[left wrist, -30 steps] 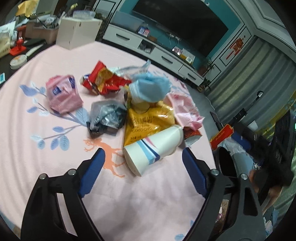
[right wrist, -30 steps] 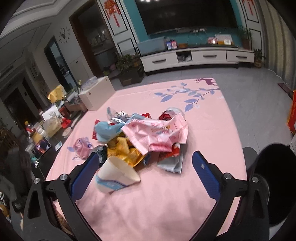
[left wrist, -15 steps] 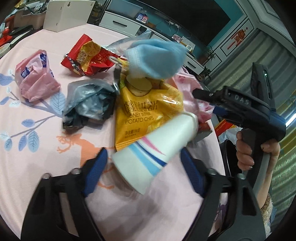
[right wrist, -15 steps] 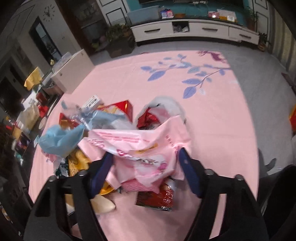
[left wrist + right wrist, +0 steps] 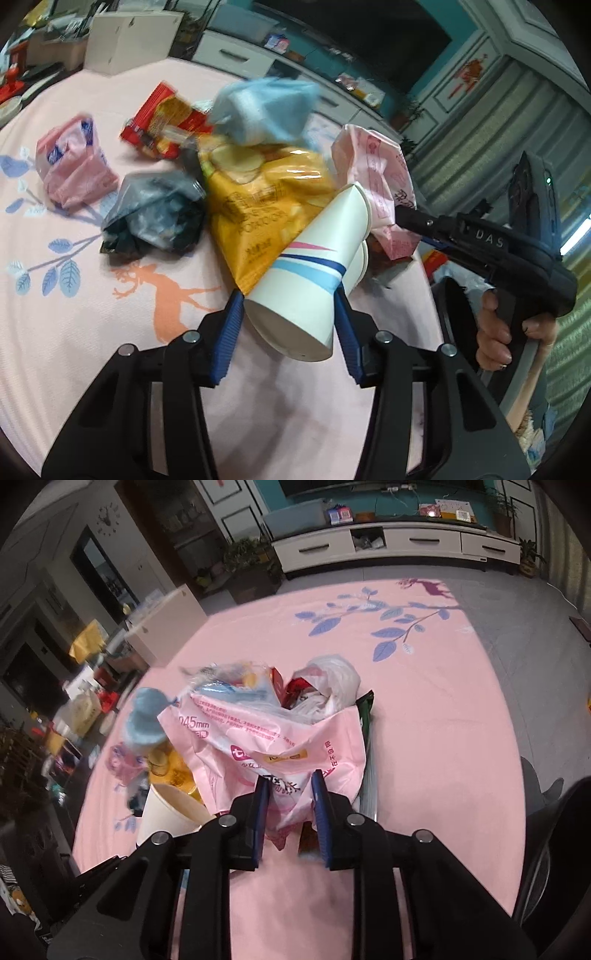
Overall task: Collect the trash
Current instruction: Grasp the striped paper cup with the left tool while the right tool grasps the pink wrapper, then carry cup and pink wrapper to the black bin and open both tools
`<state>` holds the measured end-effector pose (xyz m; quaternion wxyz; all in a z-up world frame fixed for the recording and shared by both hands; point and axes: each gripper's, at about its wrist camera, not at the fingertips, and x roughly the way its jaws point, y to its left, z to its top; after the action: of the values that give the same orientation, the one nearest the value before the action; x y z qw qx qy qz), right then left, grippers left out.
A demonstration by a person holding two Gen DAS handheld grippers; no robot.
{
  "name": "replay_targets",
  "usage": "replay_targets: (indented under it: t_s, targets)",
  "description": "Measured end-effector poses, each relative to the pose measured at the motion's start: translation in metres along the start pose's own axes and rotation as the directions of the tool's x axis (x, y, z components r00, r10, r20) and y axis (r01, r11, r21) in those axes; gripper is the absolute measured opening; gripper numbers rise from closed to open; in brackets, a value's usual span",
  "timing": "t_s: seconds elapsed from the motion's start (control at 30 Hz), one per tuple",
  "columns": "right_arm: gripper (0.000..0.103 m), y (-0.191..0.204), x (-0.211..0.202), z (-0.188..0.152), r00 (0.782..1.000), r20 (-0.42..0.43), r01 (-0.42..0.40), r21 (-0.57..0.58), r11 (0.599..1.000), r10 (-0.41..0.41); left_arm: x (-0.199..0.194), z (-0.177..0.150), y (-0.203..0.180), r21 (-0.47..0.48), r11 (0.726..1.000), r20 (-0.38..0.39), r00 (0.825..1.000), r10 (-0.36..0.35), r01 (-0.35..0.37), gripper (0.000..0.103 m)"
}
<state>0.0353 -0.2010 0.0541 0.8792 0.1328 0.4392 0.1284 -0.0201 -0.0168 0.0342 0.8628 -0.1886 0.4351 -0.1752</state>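
A white paper cup (image 5: 314,251) with blue and pink stripes lies on its side, its mouth toward me. My left gripper (image 5: 288,310) is closing on it, and both blue pads touch the cup's sides near the rim. My right gripper (image 5: 290,794) is closing on a crumpled pink plastic bag (image 5: 266,738), whose lower edge is pinched between the pads. From the left wrist, that gripper (image 5: 406,218) shows at the right, biting the pink bag (image 5: 373,162), with a hand on its handle. The cup (image 5: 166,812) sits to its left.
On the pink cloth (image 5: 92,332) the pile holds a yellow chip bag (image 5: 258,199), a blue wad (image 5: 262,107), a red wrapper (image 5: 162,118), a grey foil bag (image 5: 155,214) and a small pink packet (image 5: 74,162). A black bin (image 5: 554,830) stands beyond the table's right edge.
Both grippers came down and forward into the pile. The left jaws narrowed around the paper cup. The right jaws went from wide apart to pinching the pink bag.
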Motion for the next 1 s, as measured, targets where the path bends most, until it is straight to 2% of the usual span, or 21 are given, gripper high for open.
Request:
replay_targets:
  t_s: [0.13,0.3,0.4,0.47,0.6,0.63,0.73,0.83,1.0]
  targets:
    - [0.024,-0.008,-0.047,-0.011,0.995,0.099,-0.011,0.037,0.999,0.008,-0.021,0.0,-0.022,0.042,0.999,0.045,0.999,-0.031,0.029,0.049]
    - [0.024,-0.031,-0.11,-0.034,0.964,0.239,0.093,0.115,0.989,-0.119,-0.037,0.0,-0.048,0.084,0.993,0.062,0.995,-0.084,0.079,0.05]
    - [0.024,-0.054,-0.141,-0.051,0.933,0.279,0.174,0.203,0.964,-0.228,-0.029,0.0,-0.08,0.136,0.985,0.045,0.992,-0.116,0.109,0.05]
    - [0.024,-0.071,-0.159,-0.061,0.905,0.292,0.237,0.262,0.935,-0.311,-0.02,-0.003,-0.103,0.177,0.976,0.018,0.991,-0.132,0.127,0.05]
    - [0.025,-0.112,-0.185,-0.076,0.853,0.282,0.318,0.384,0.867,-0.438,0.01,-0.01,-0.151,0.244,0.956,-0.051,0.986,-0.158,0.166,0.05]
    - [0.025,-0.121,-0.189,-0.08,0.846,0.275,0.326,0.412,0.851,-0.457,0.018,-0.013,-0.161,0.252,0.952,-0.067,0.984,-0.164,0.175,0.05]
    - [0.025,-0.158,-0.194,-0.093,0.846,0.243,0.302,0.515,0.802,-0.474,0.048,-0.022,-0.198,0.287,0.935,-0.13,0.975,-0.179,0.21,0.05]
    - [0.025,-0.188,-0.192,-0.104,0.843,0.193,0.312,0.585,0.749,-0.503,0.073,-0.032,-0.224,0.31,0.927,-0.178,0.97,-0.164,0.213,0.05]
    - [0.025,-0.229,-0.174,-0.122,0.867,0.096,0.309,0.667,0.678,-0.489,0.117,-0.047,-0.257,0.346,0.915,-0.251,0.96,-0.124,0.208,0.05]
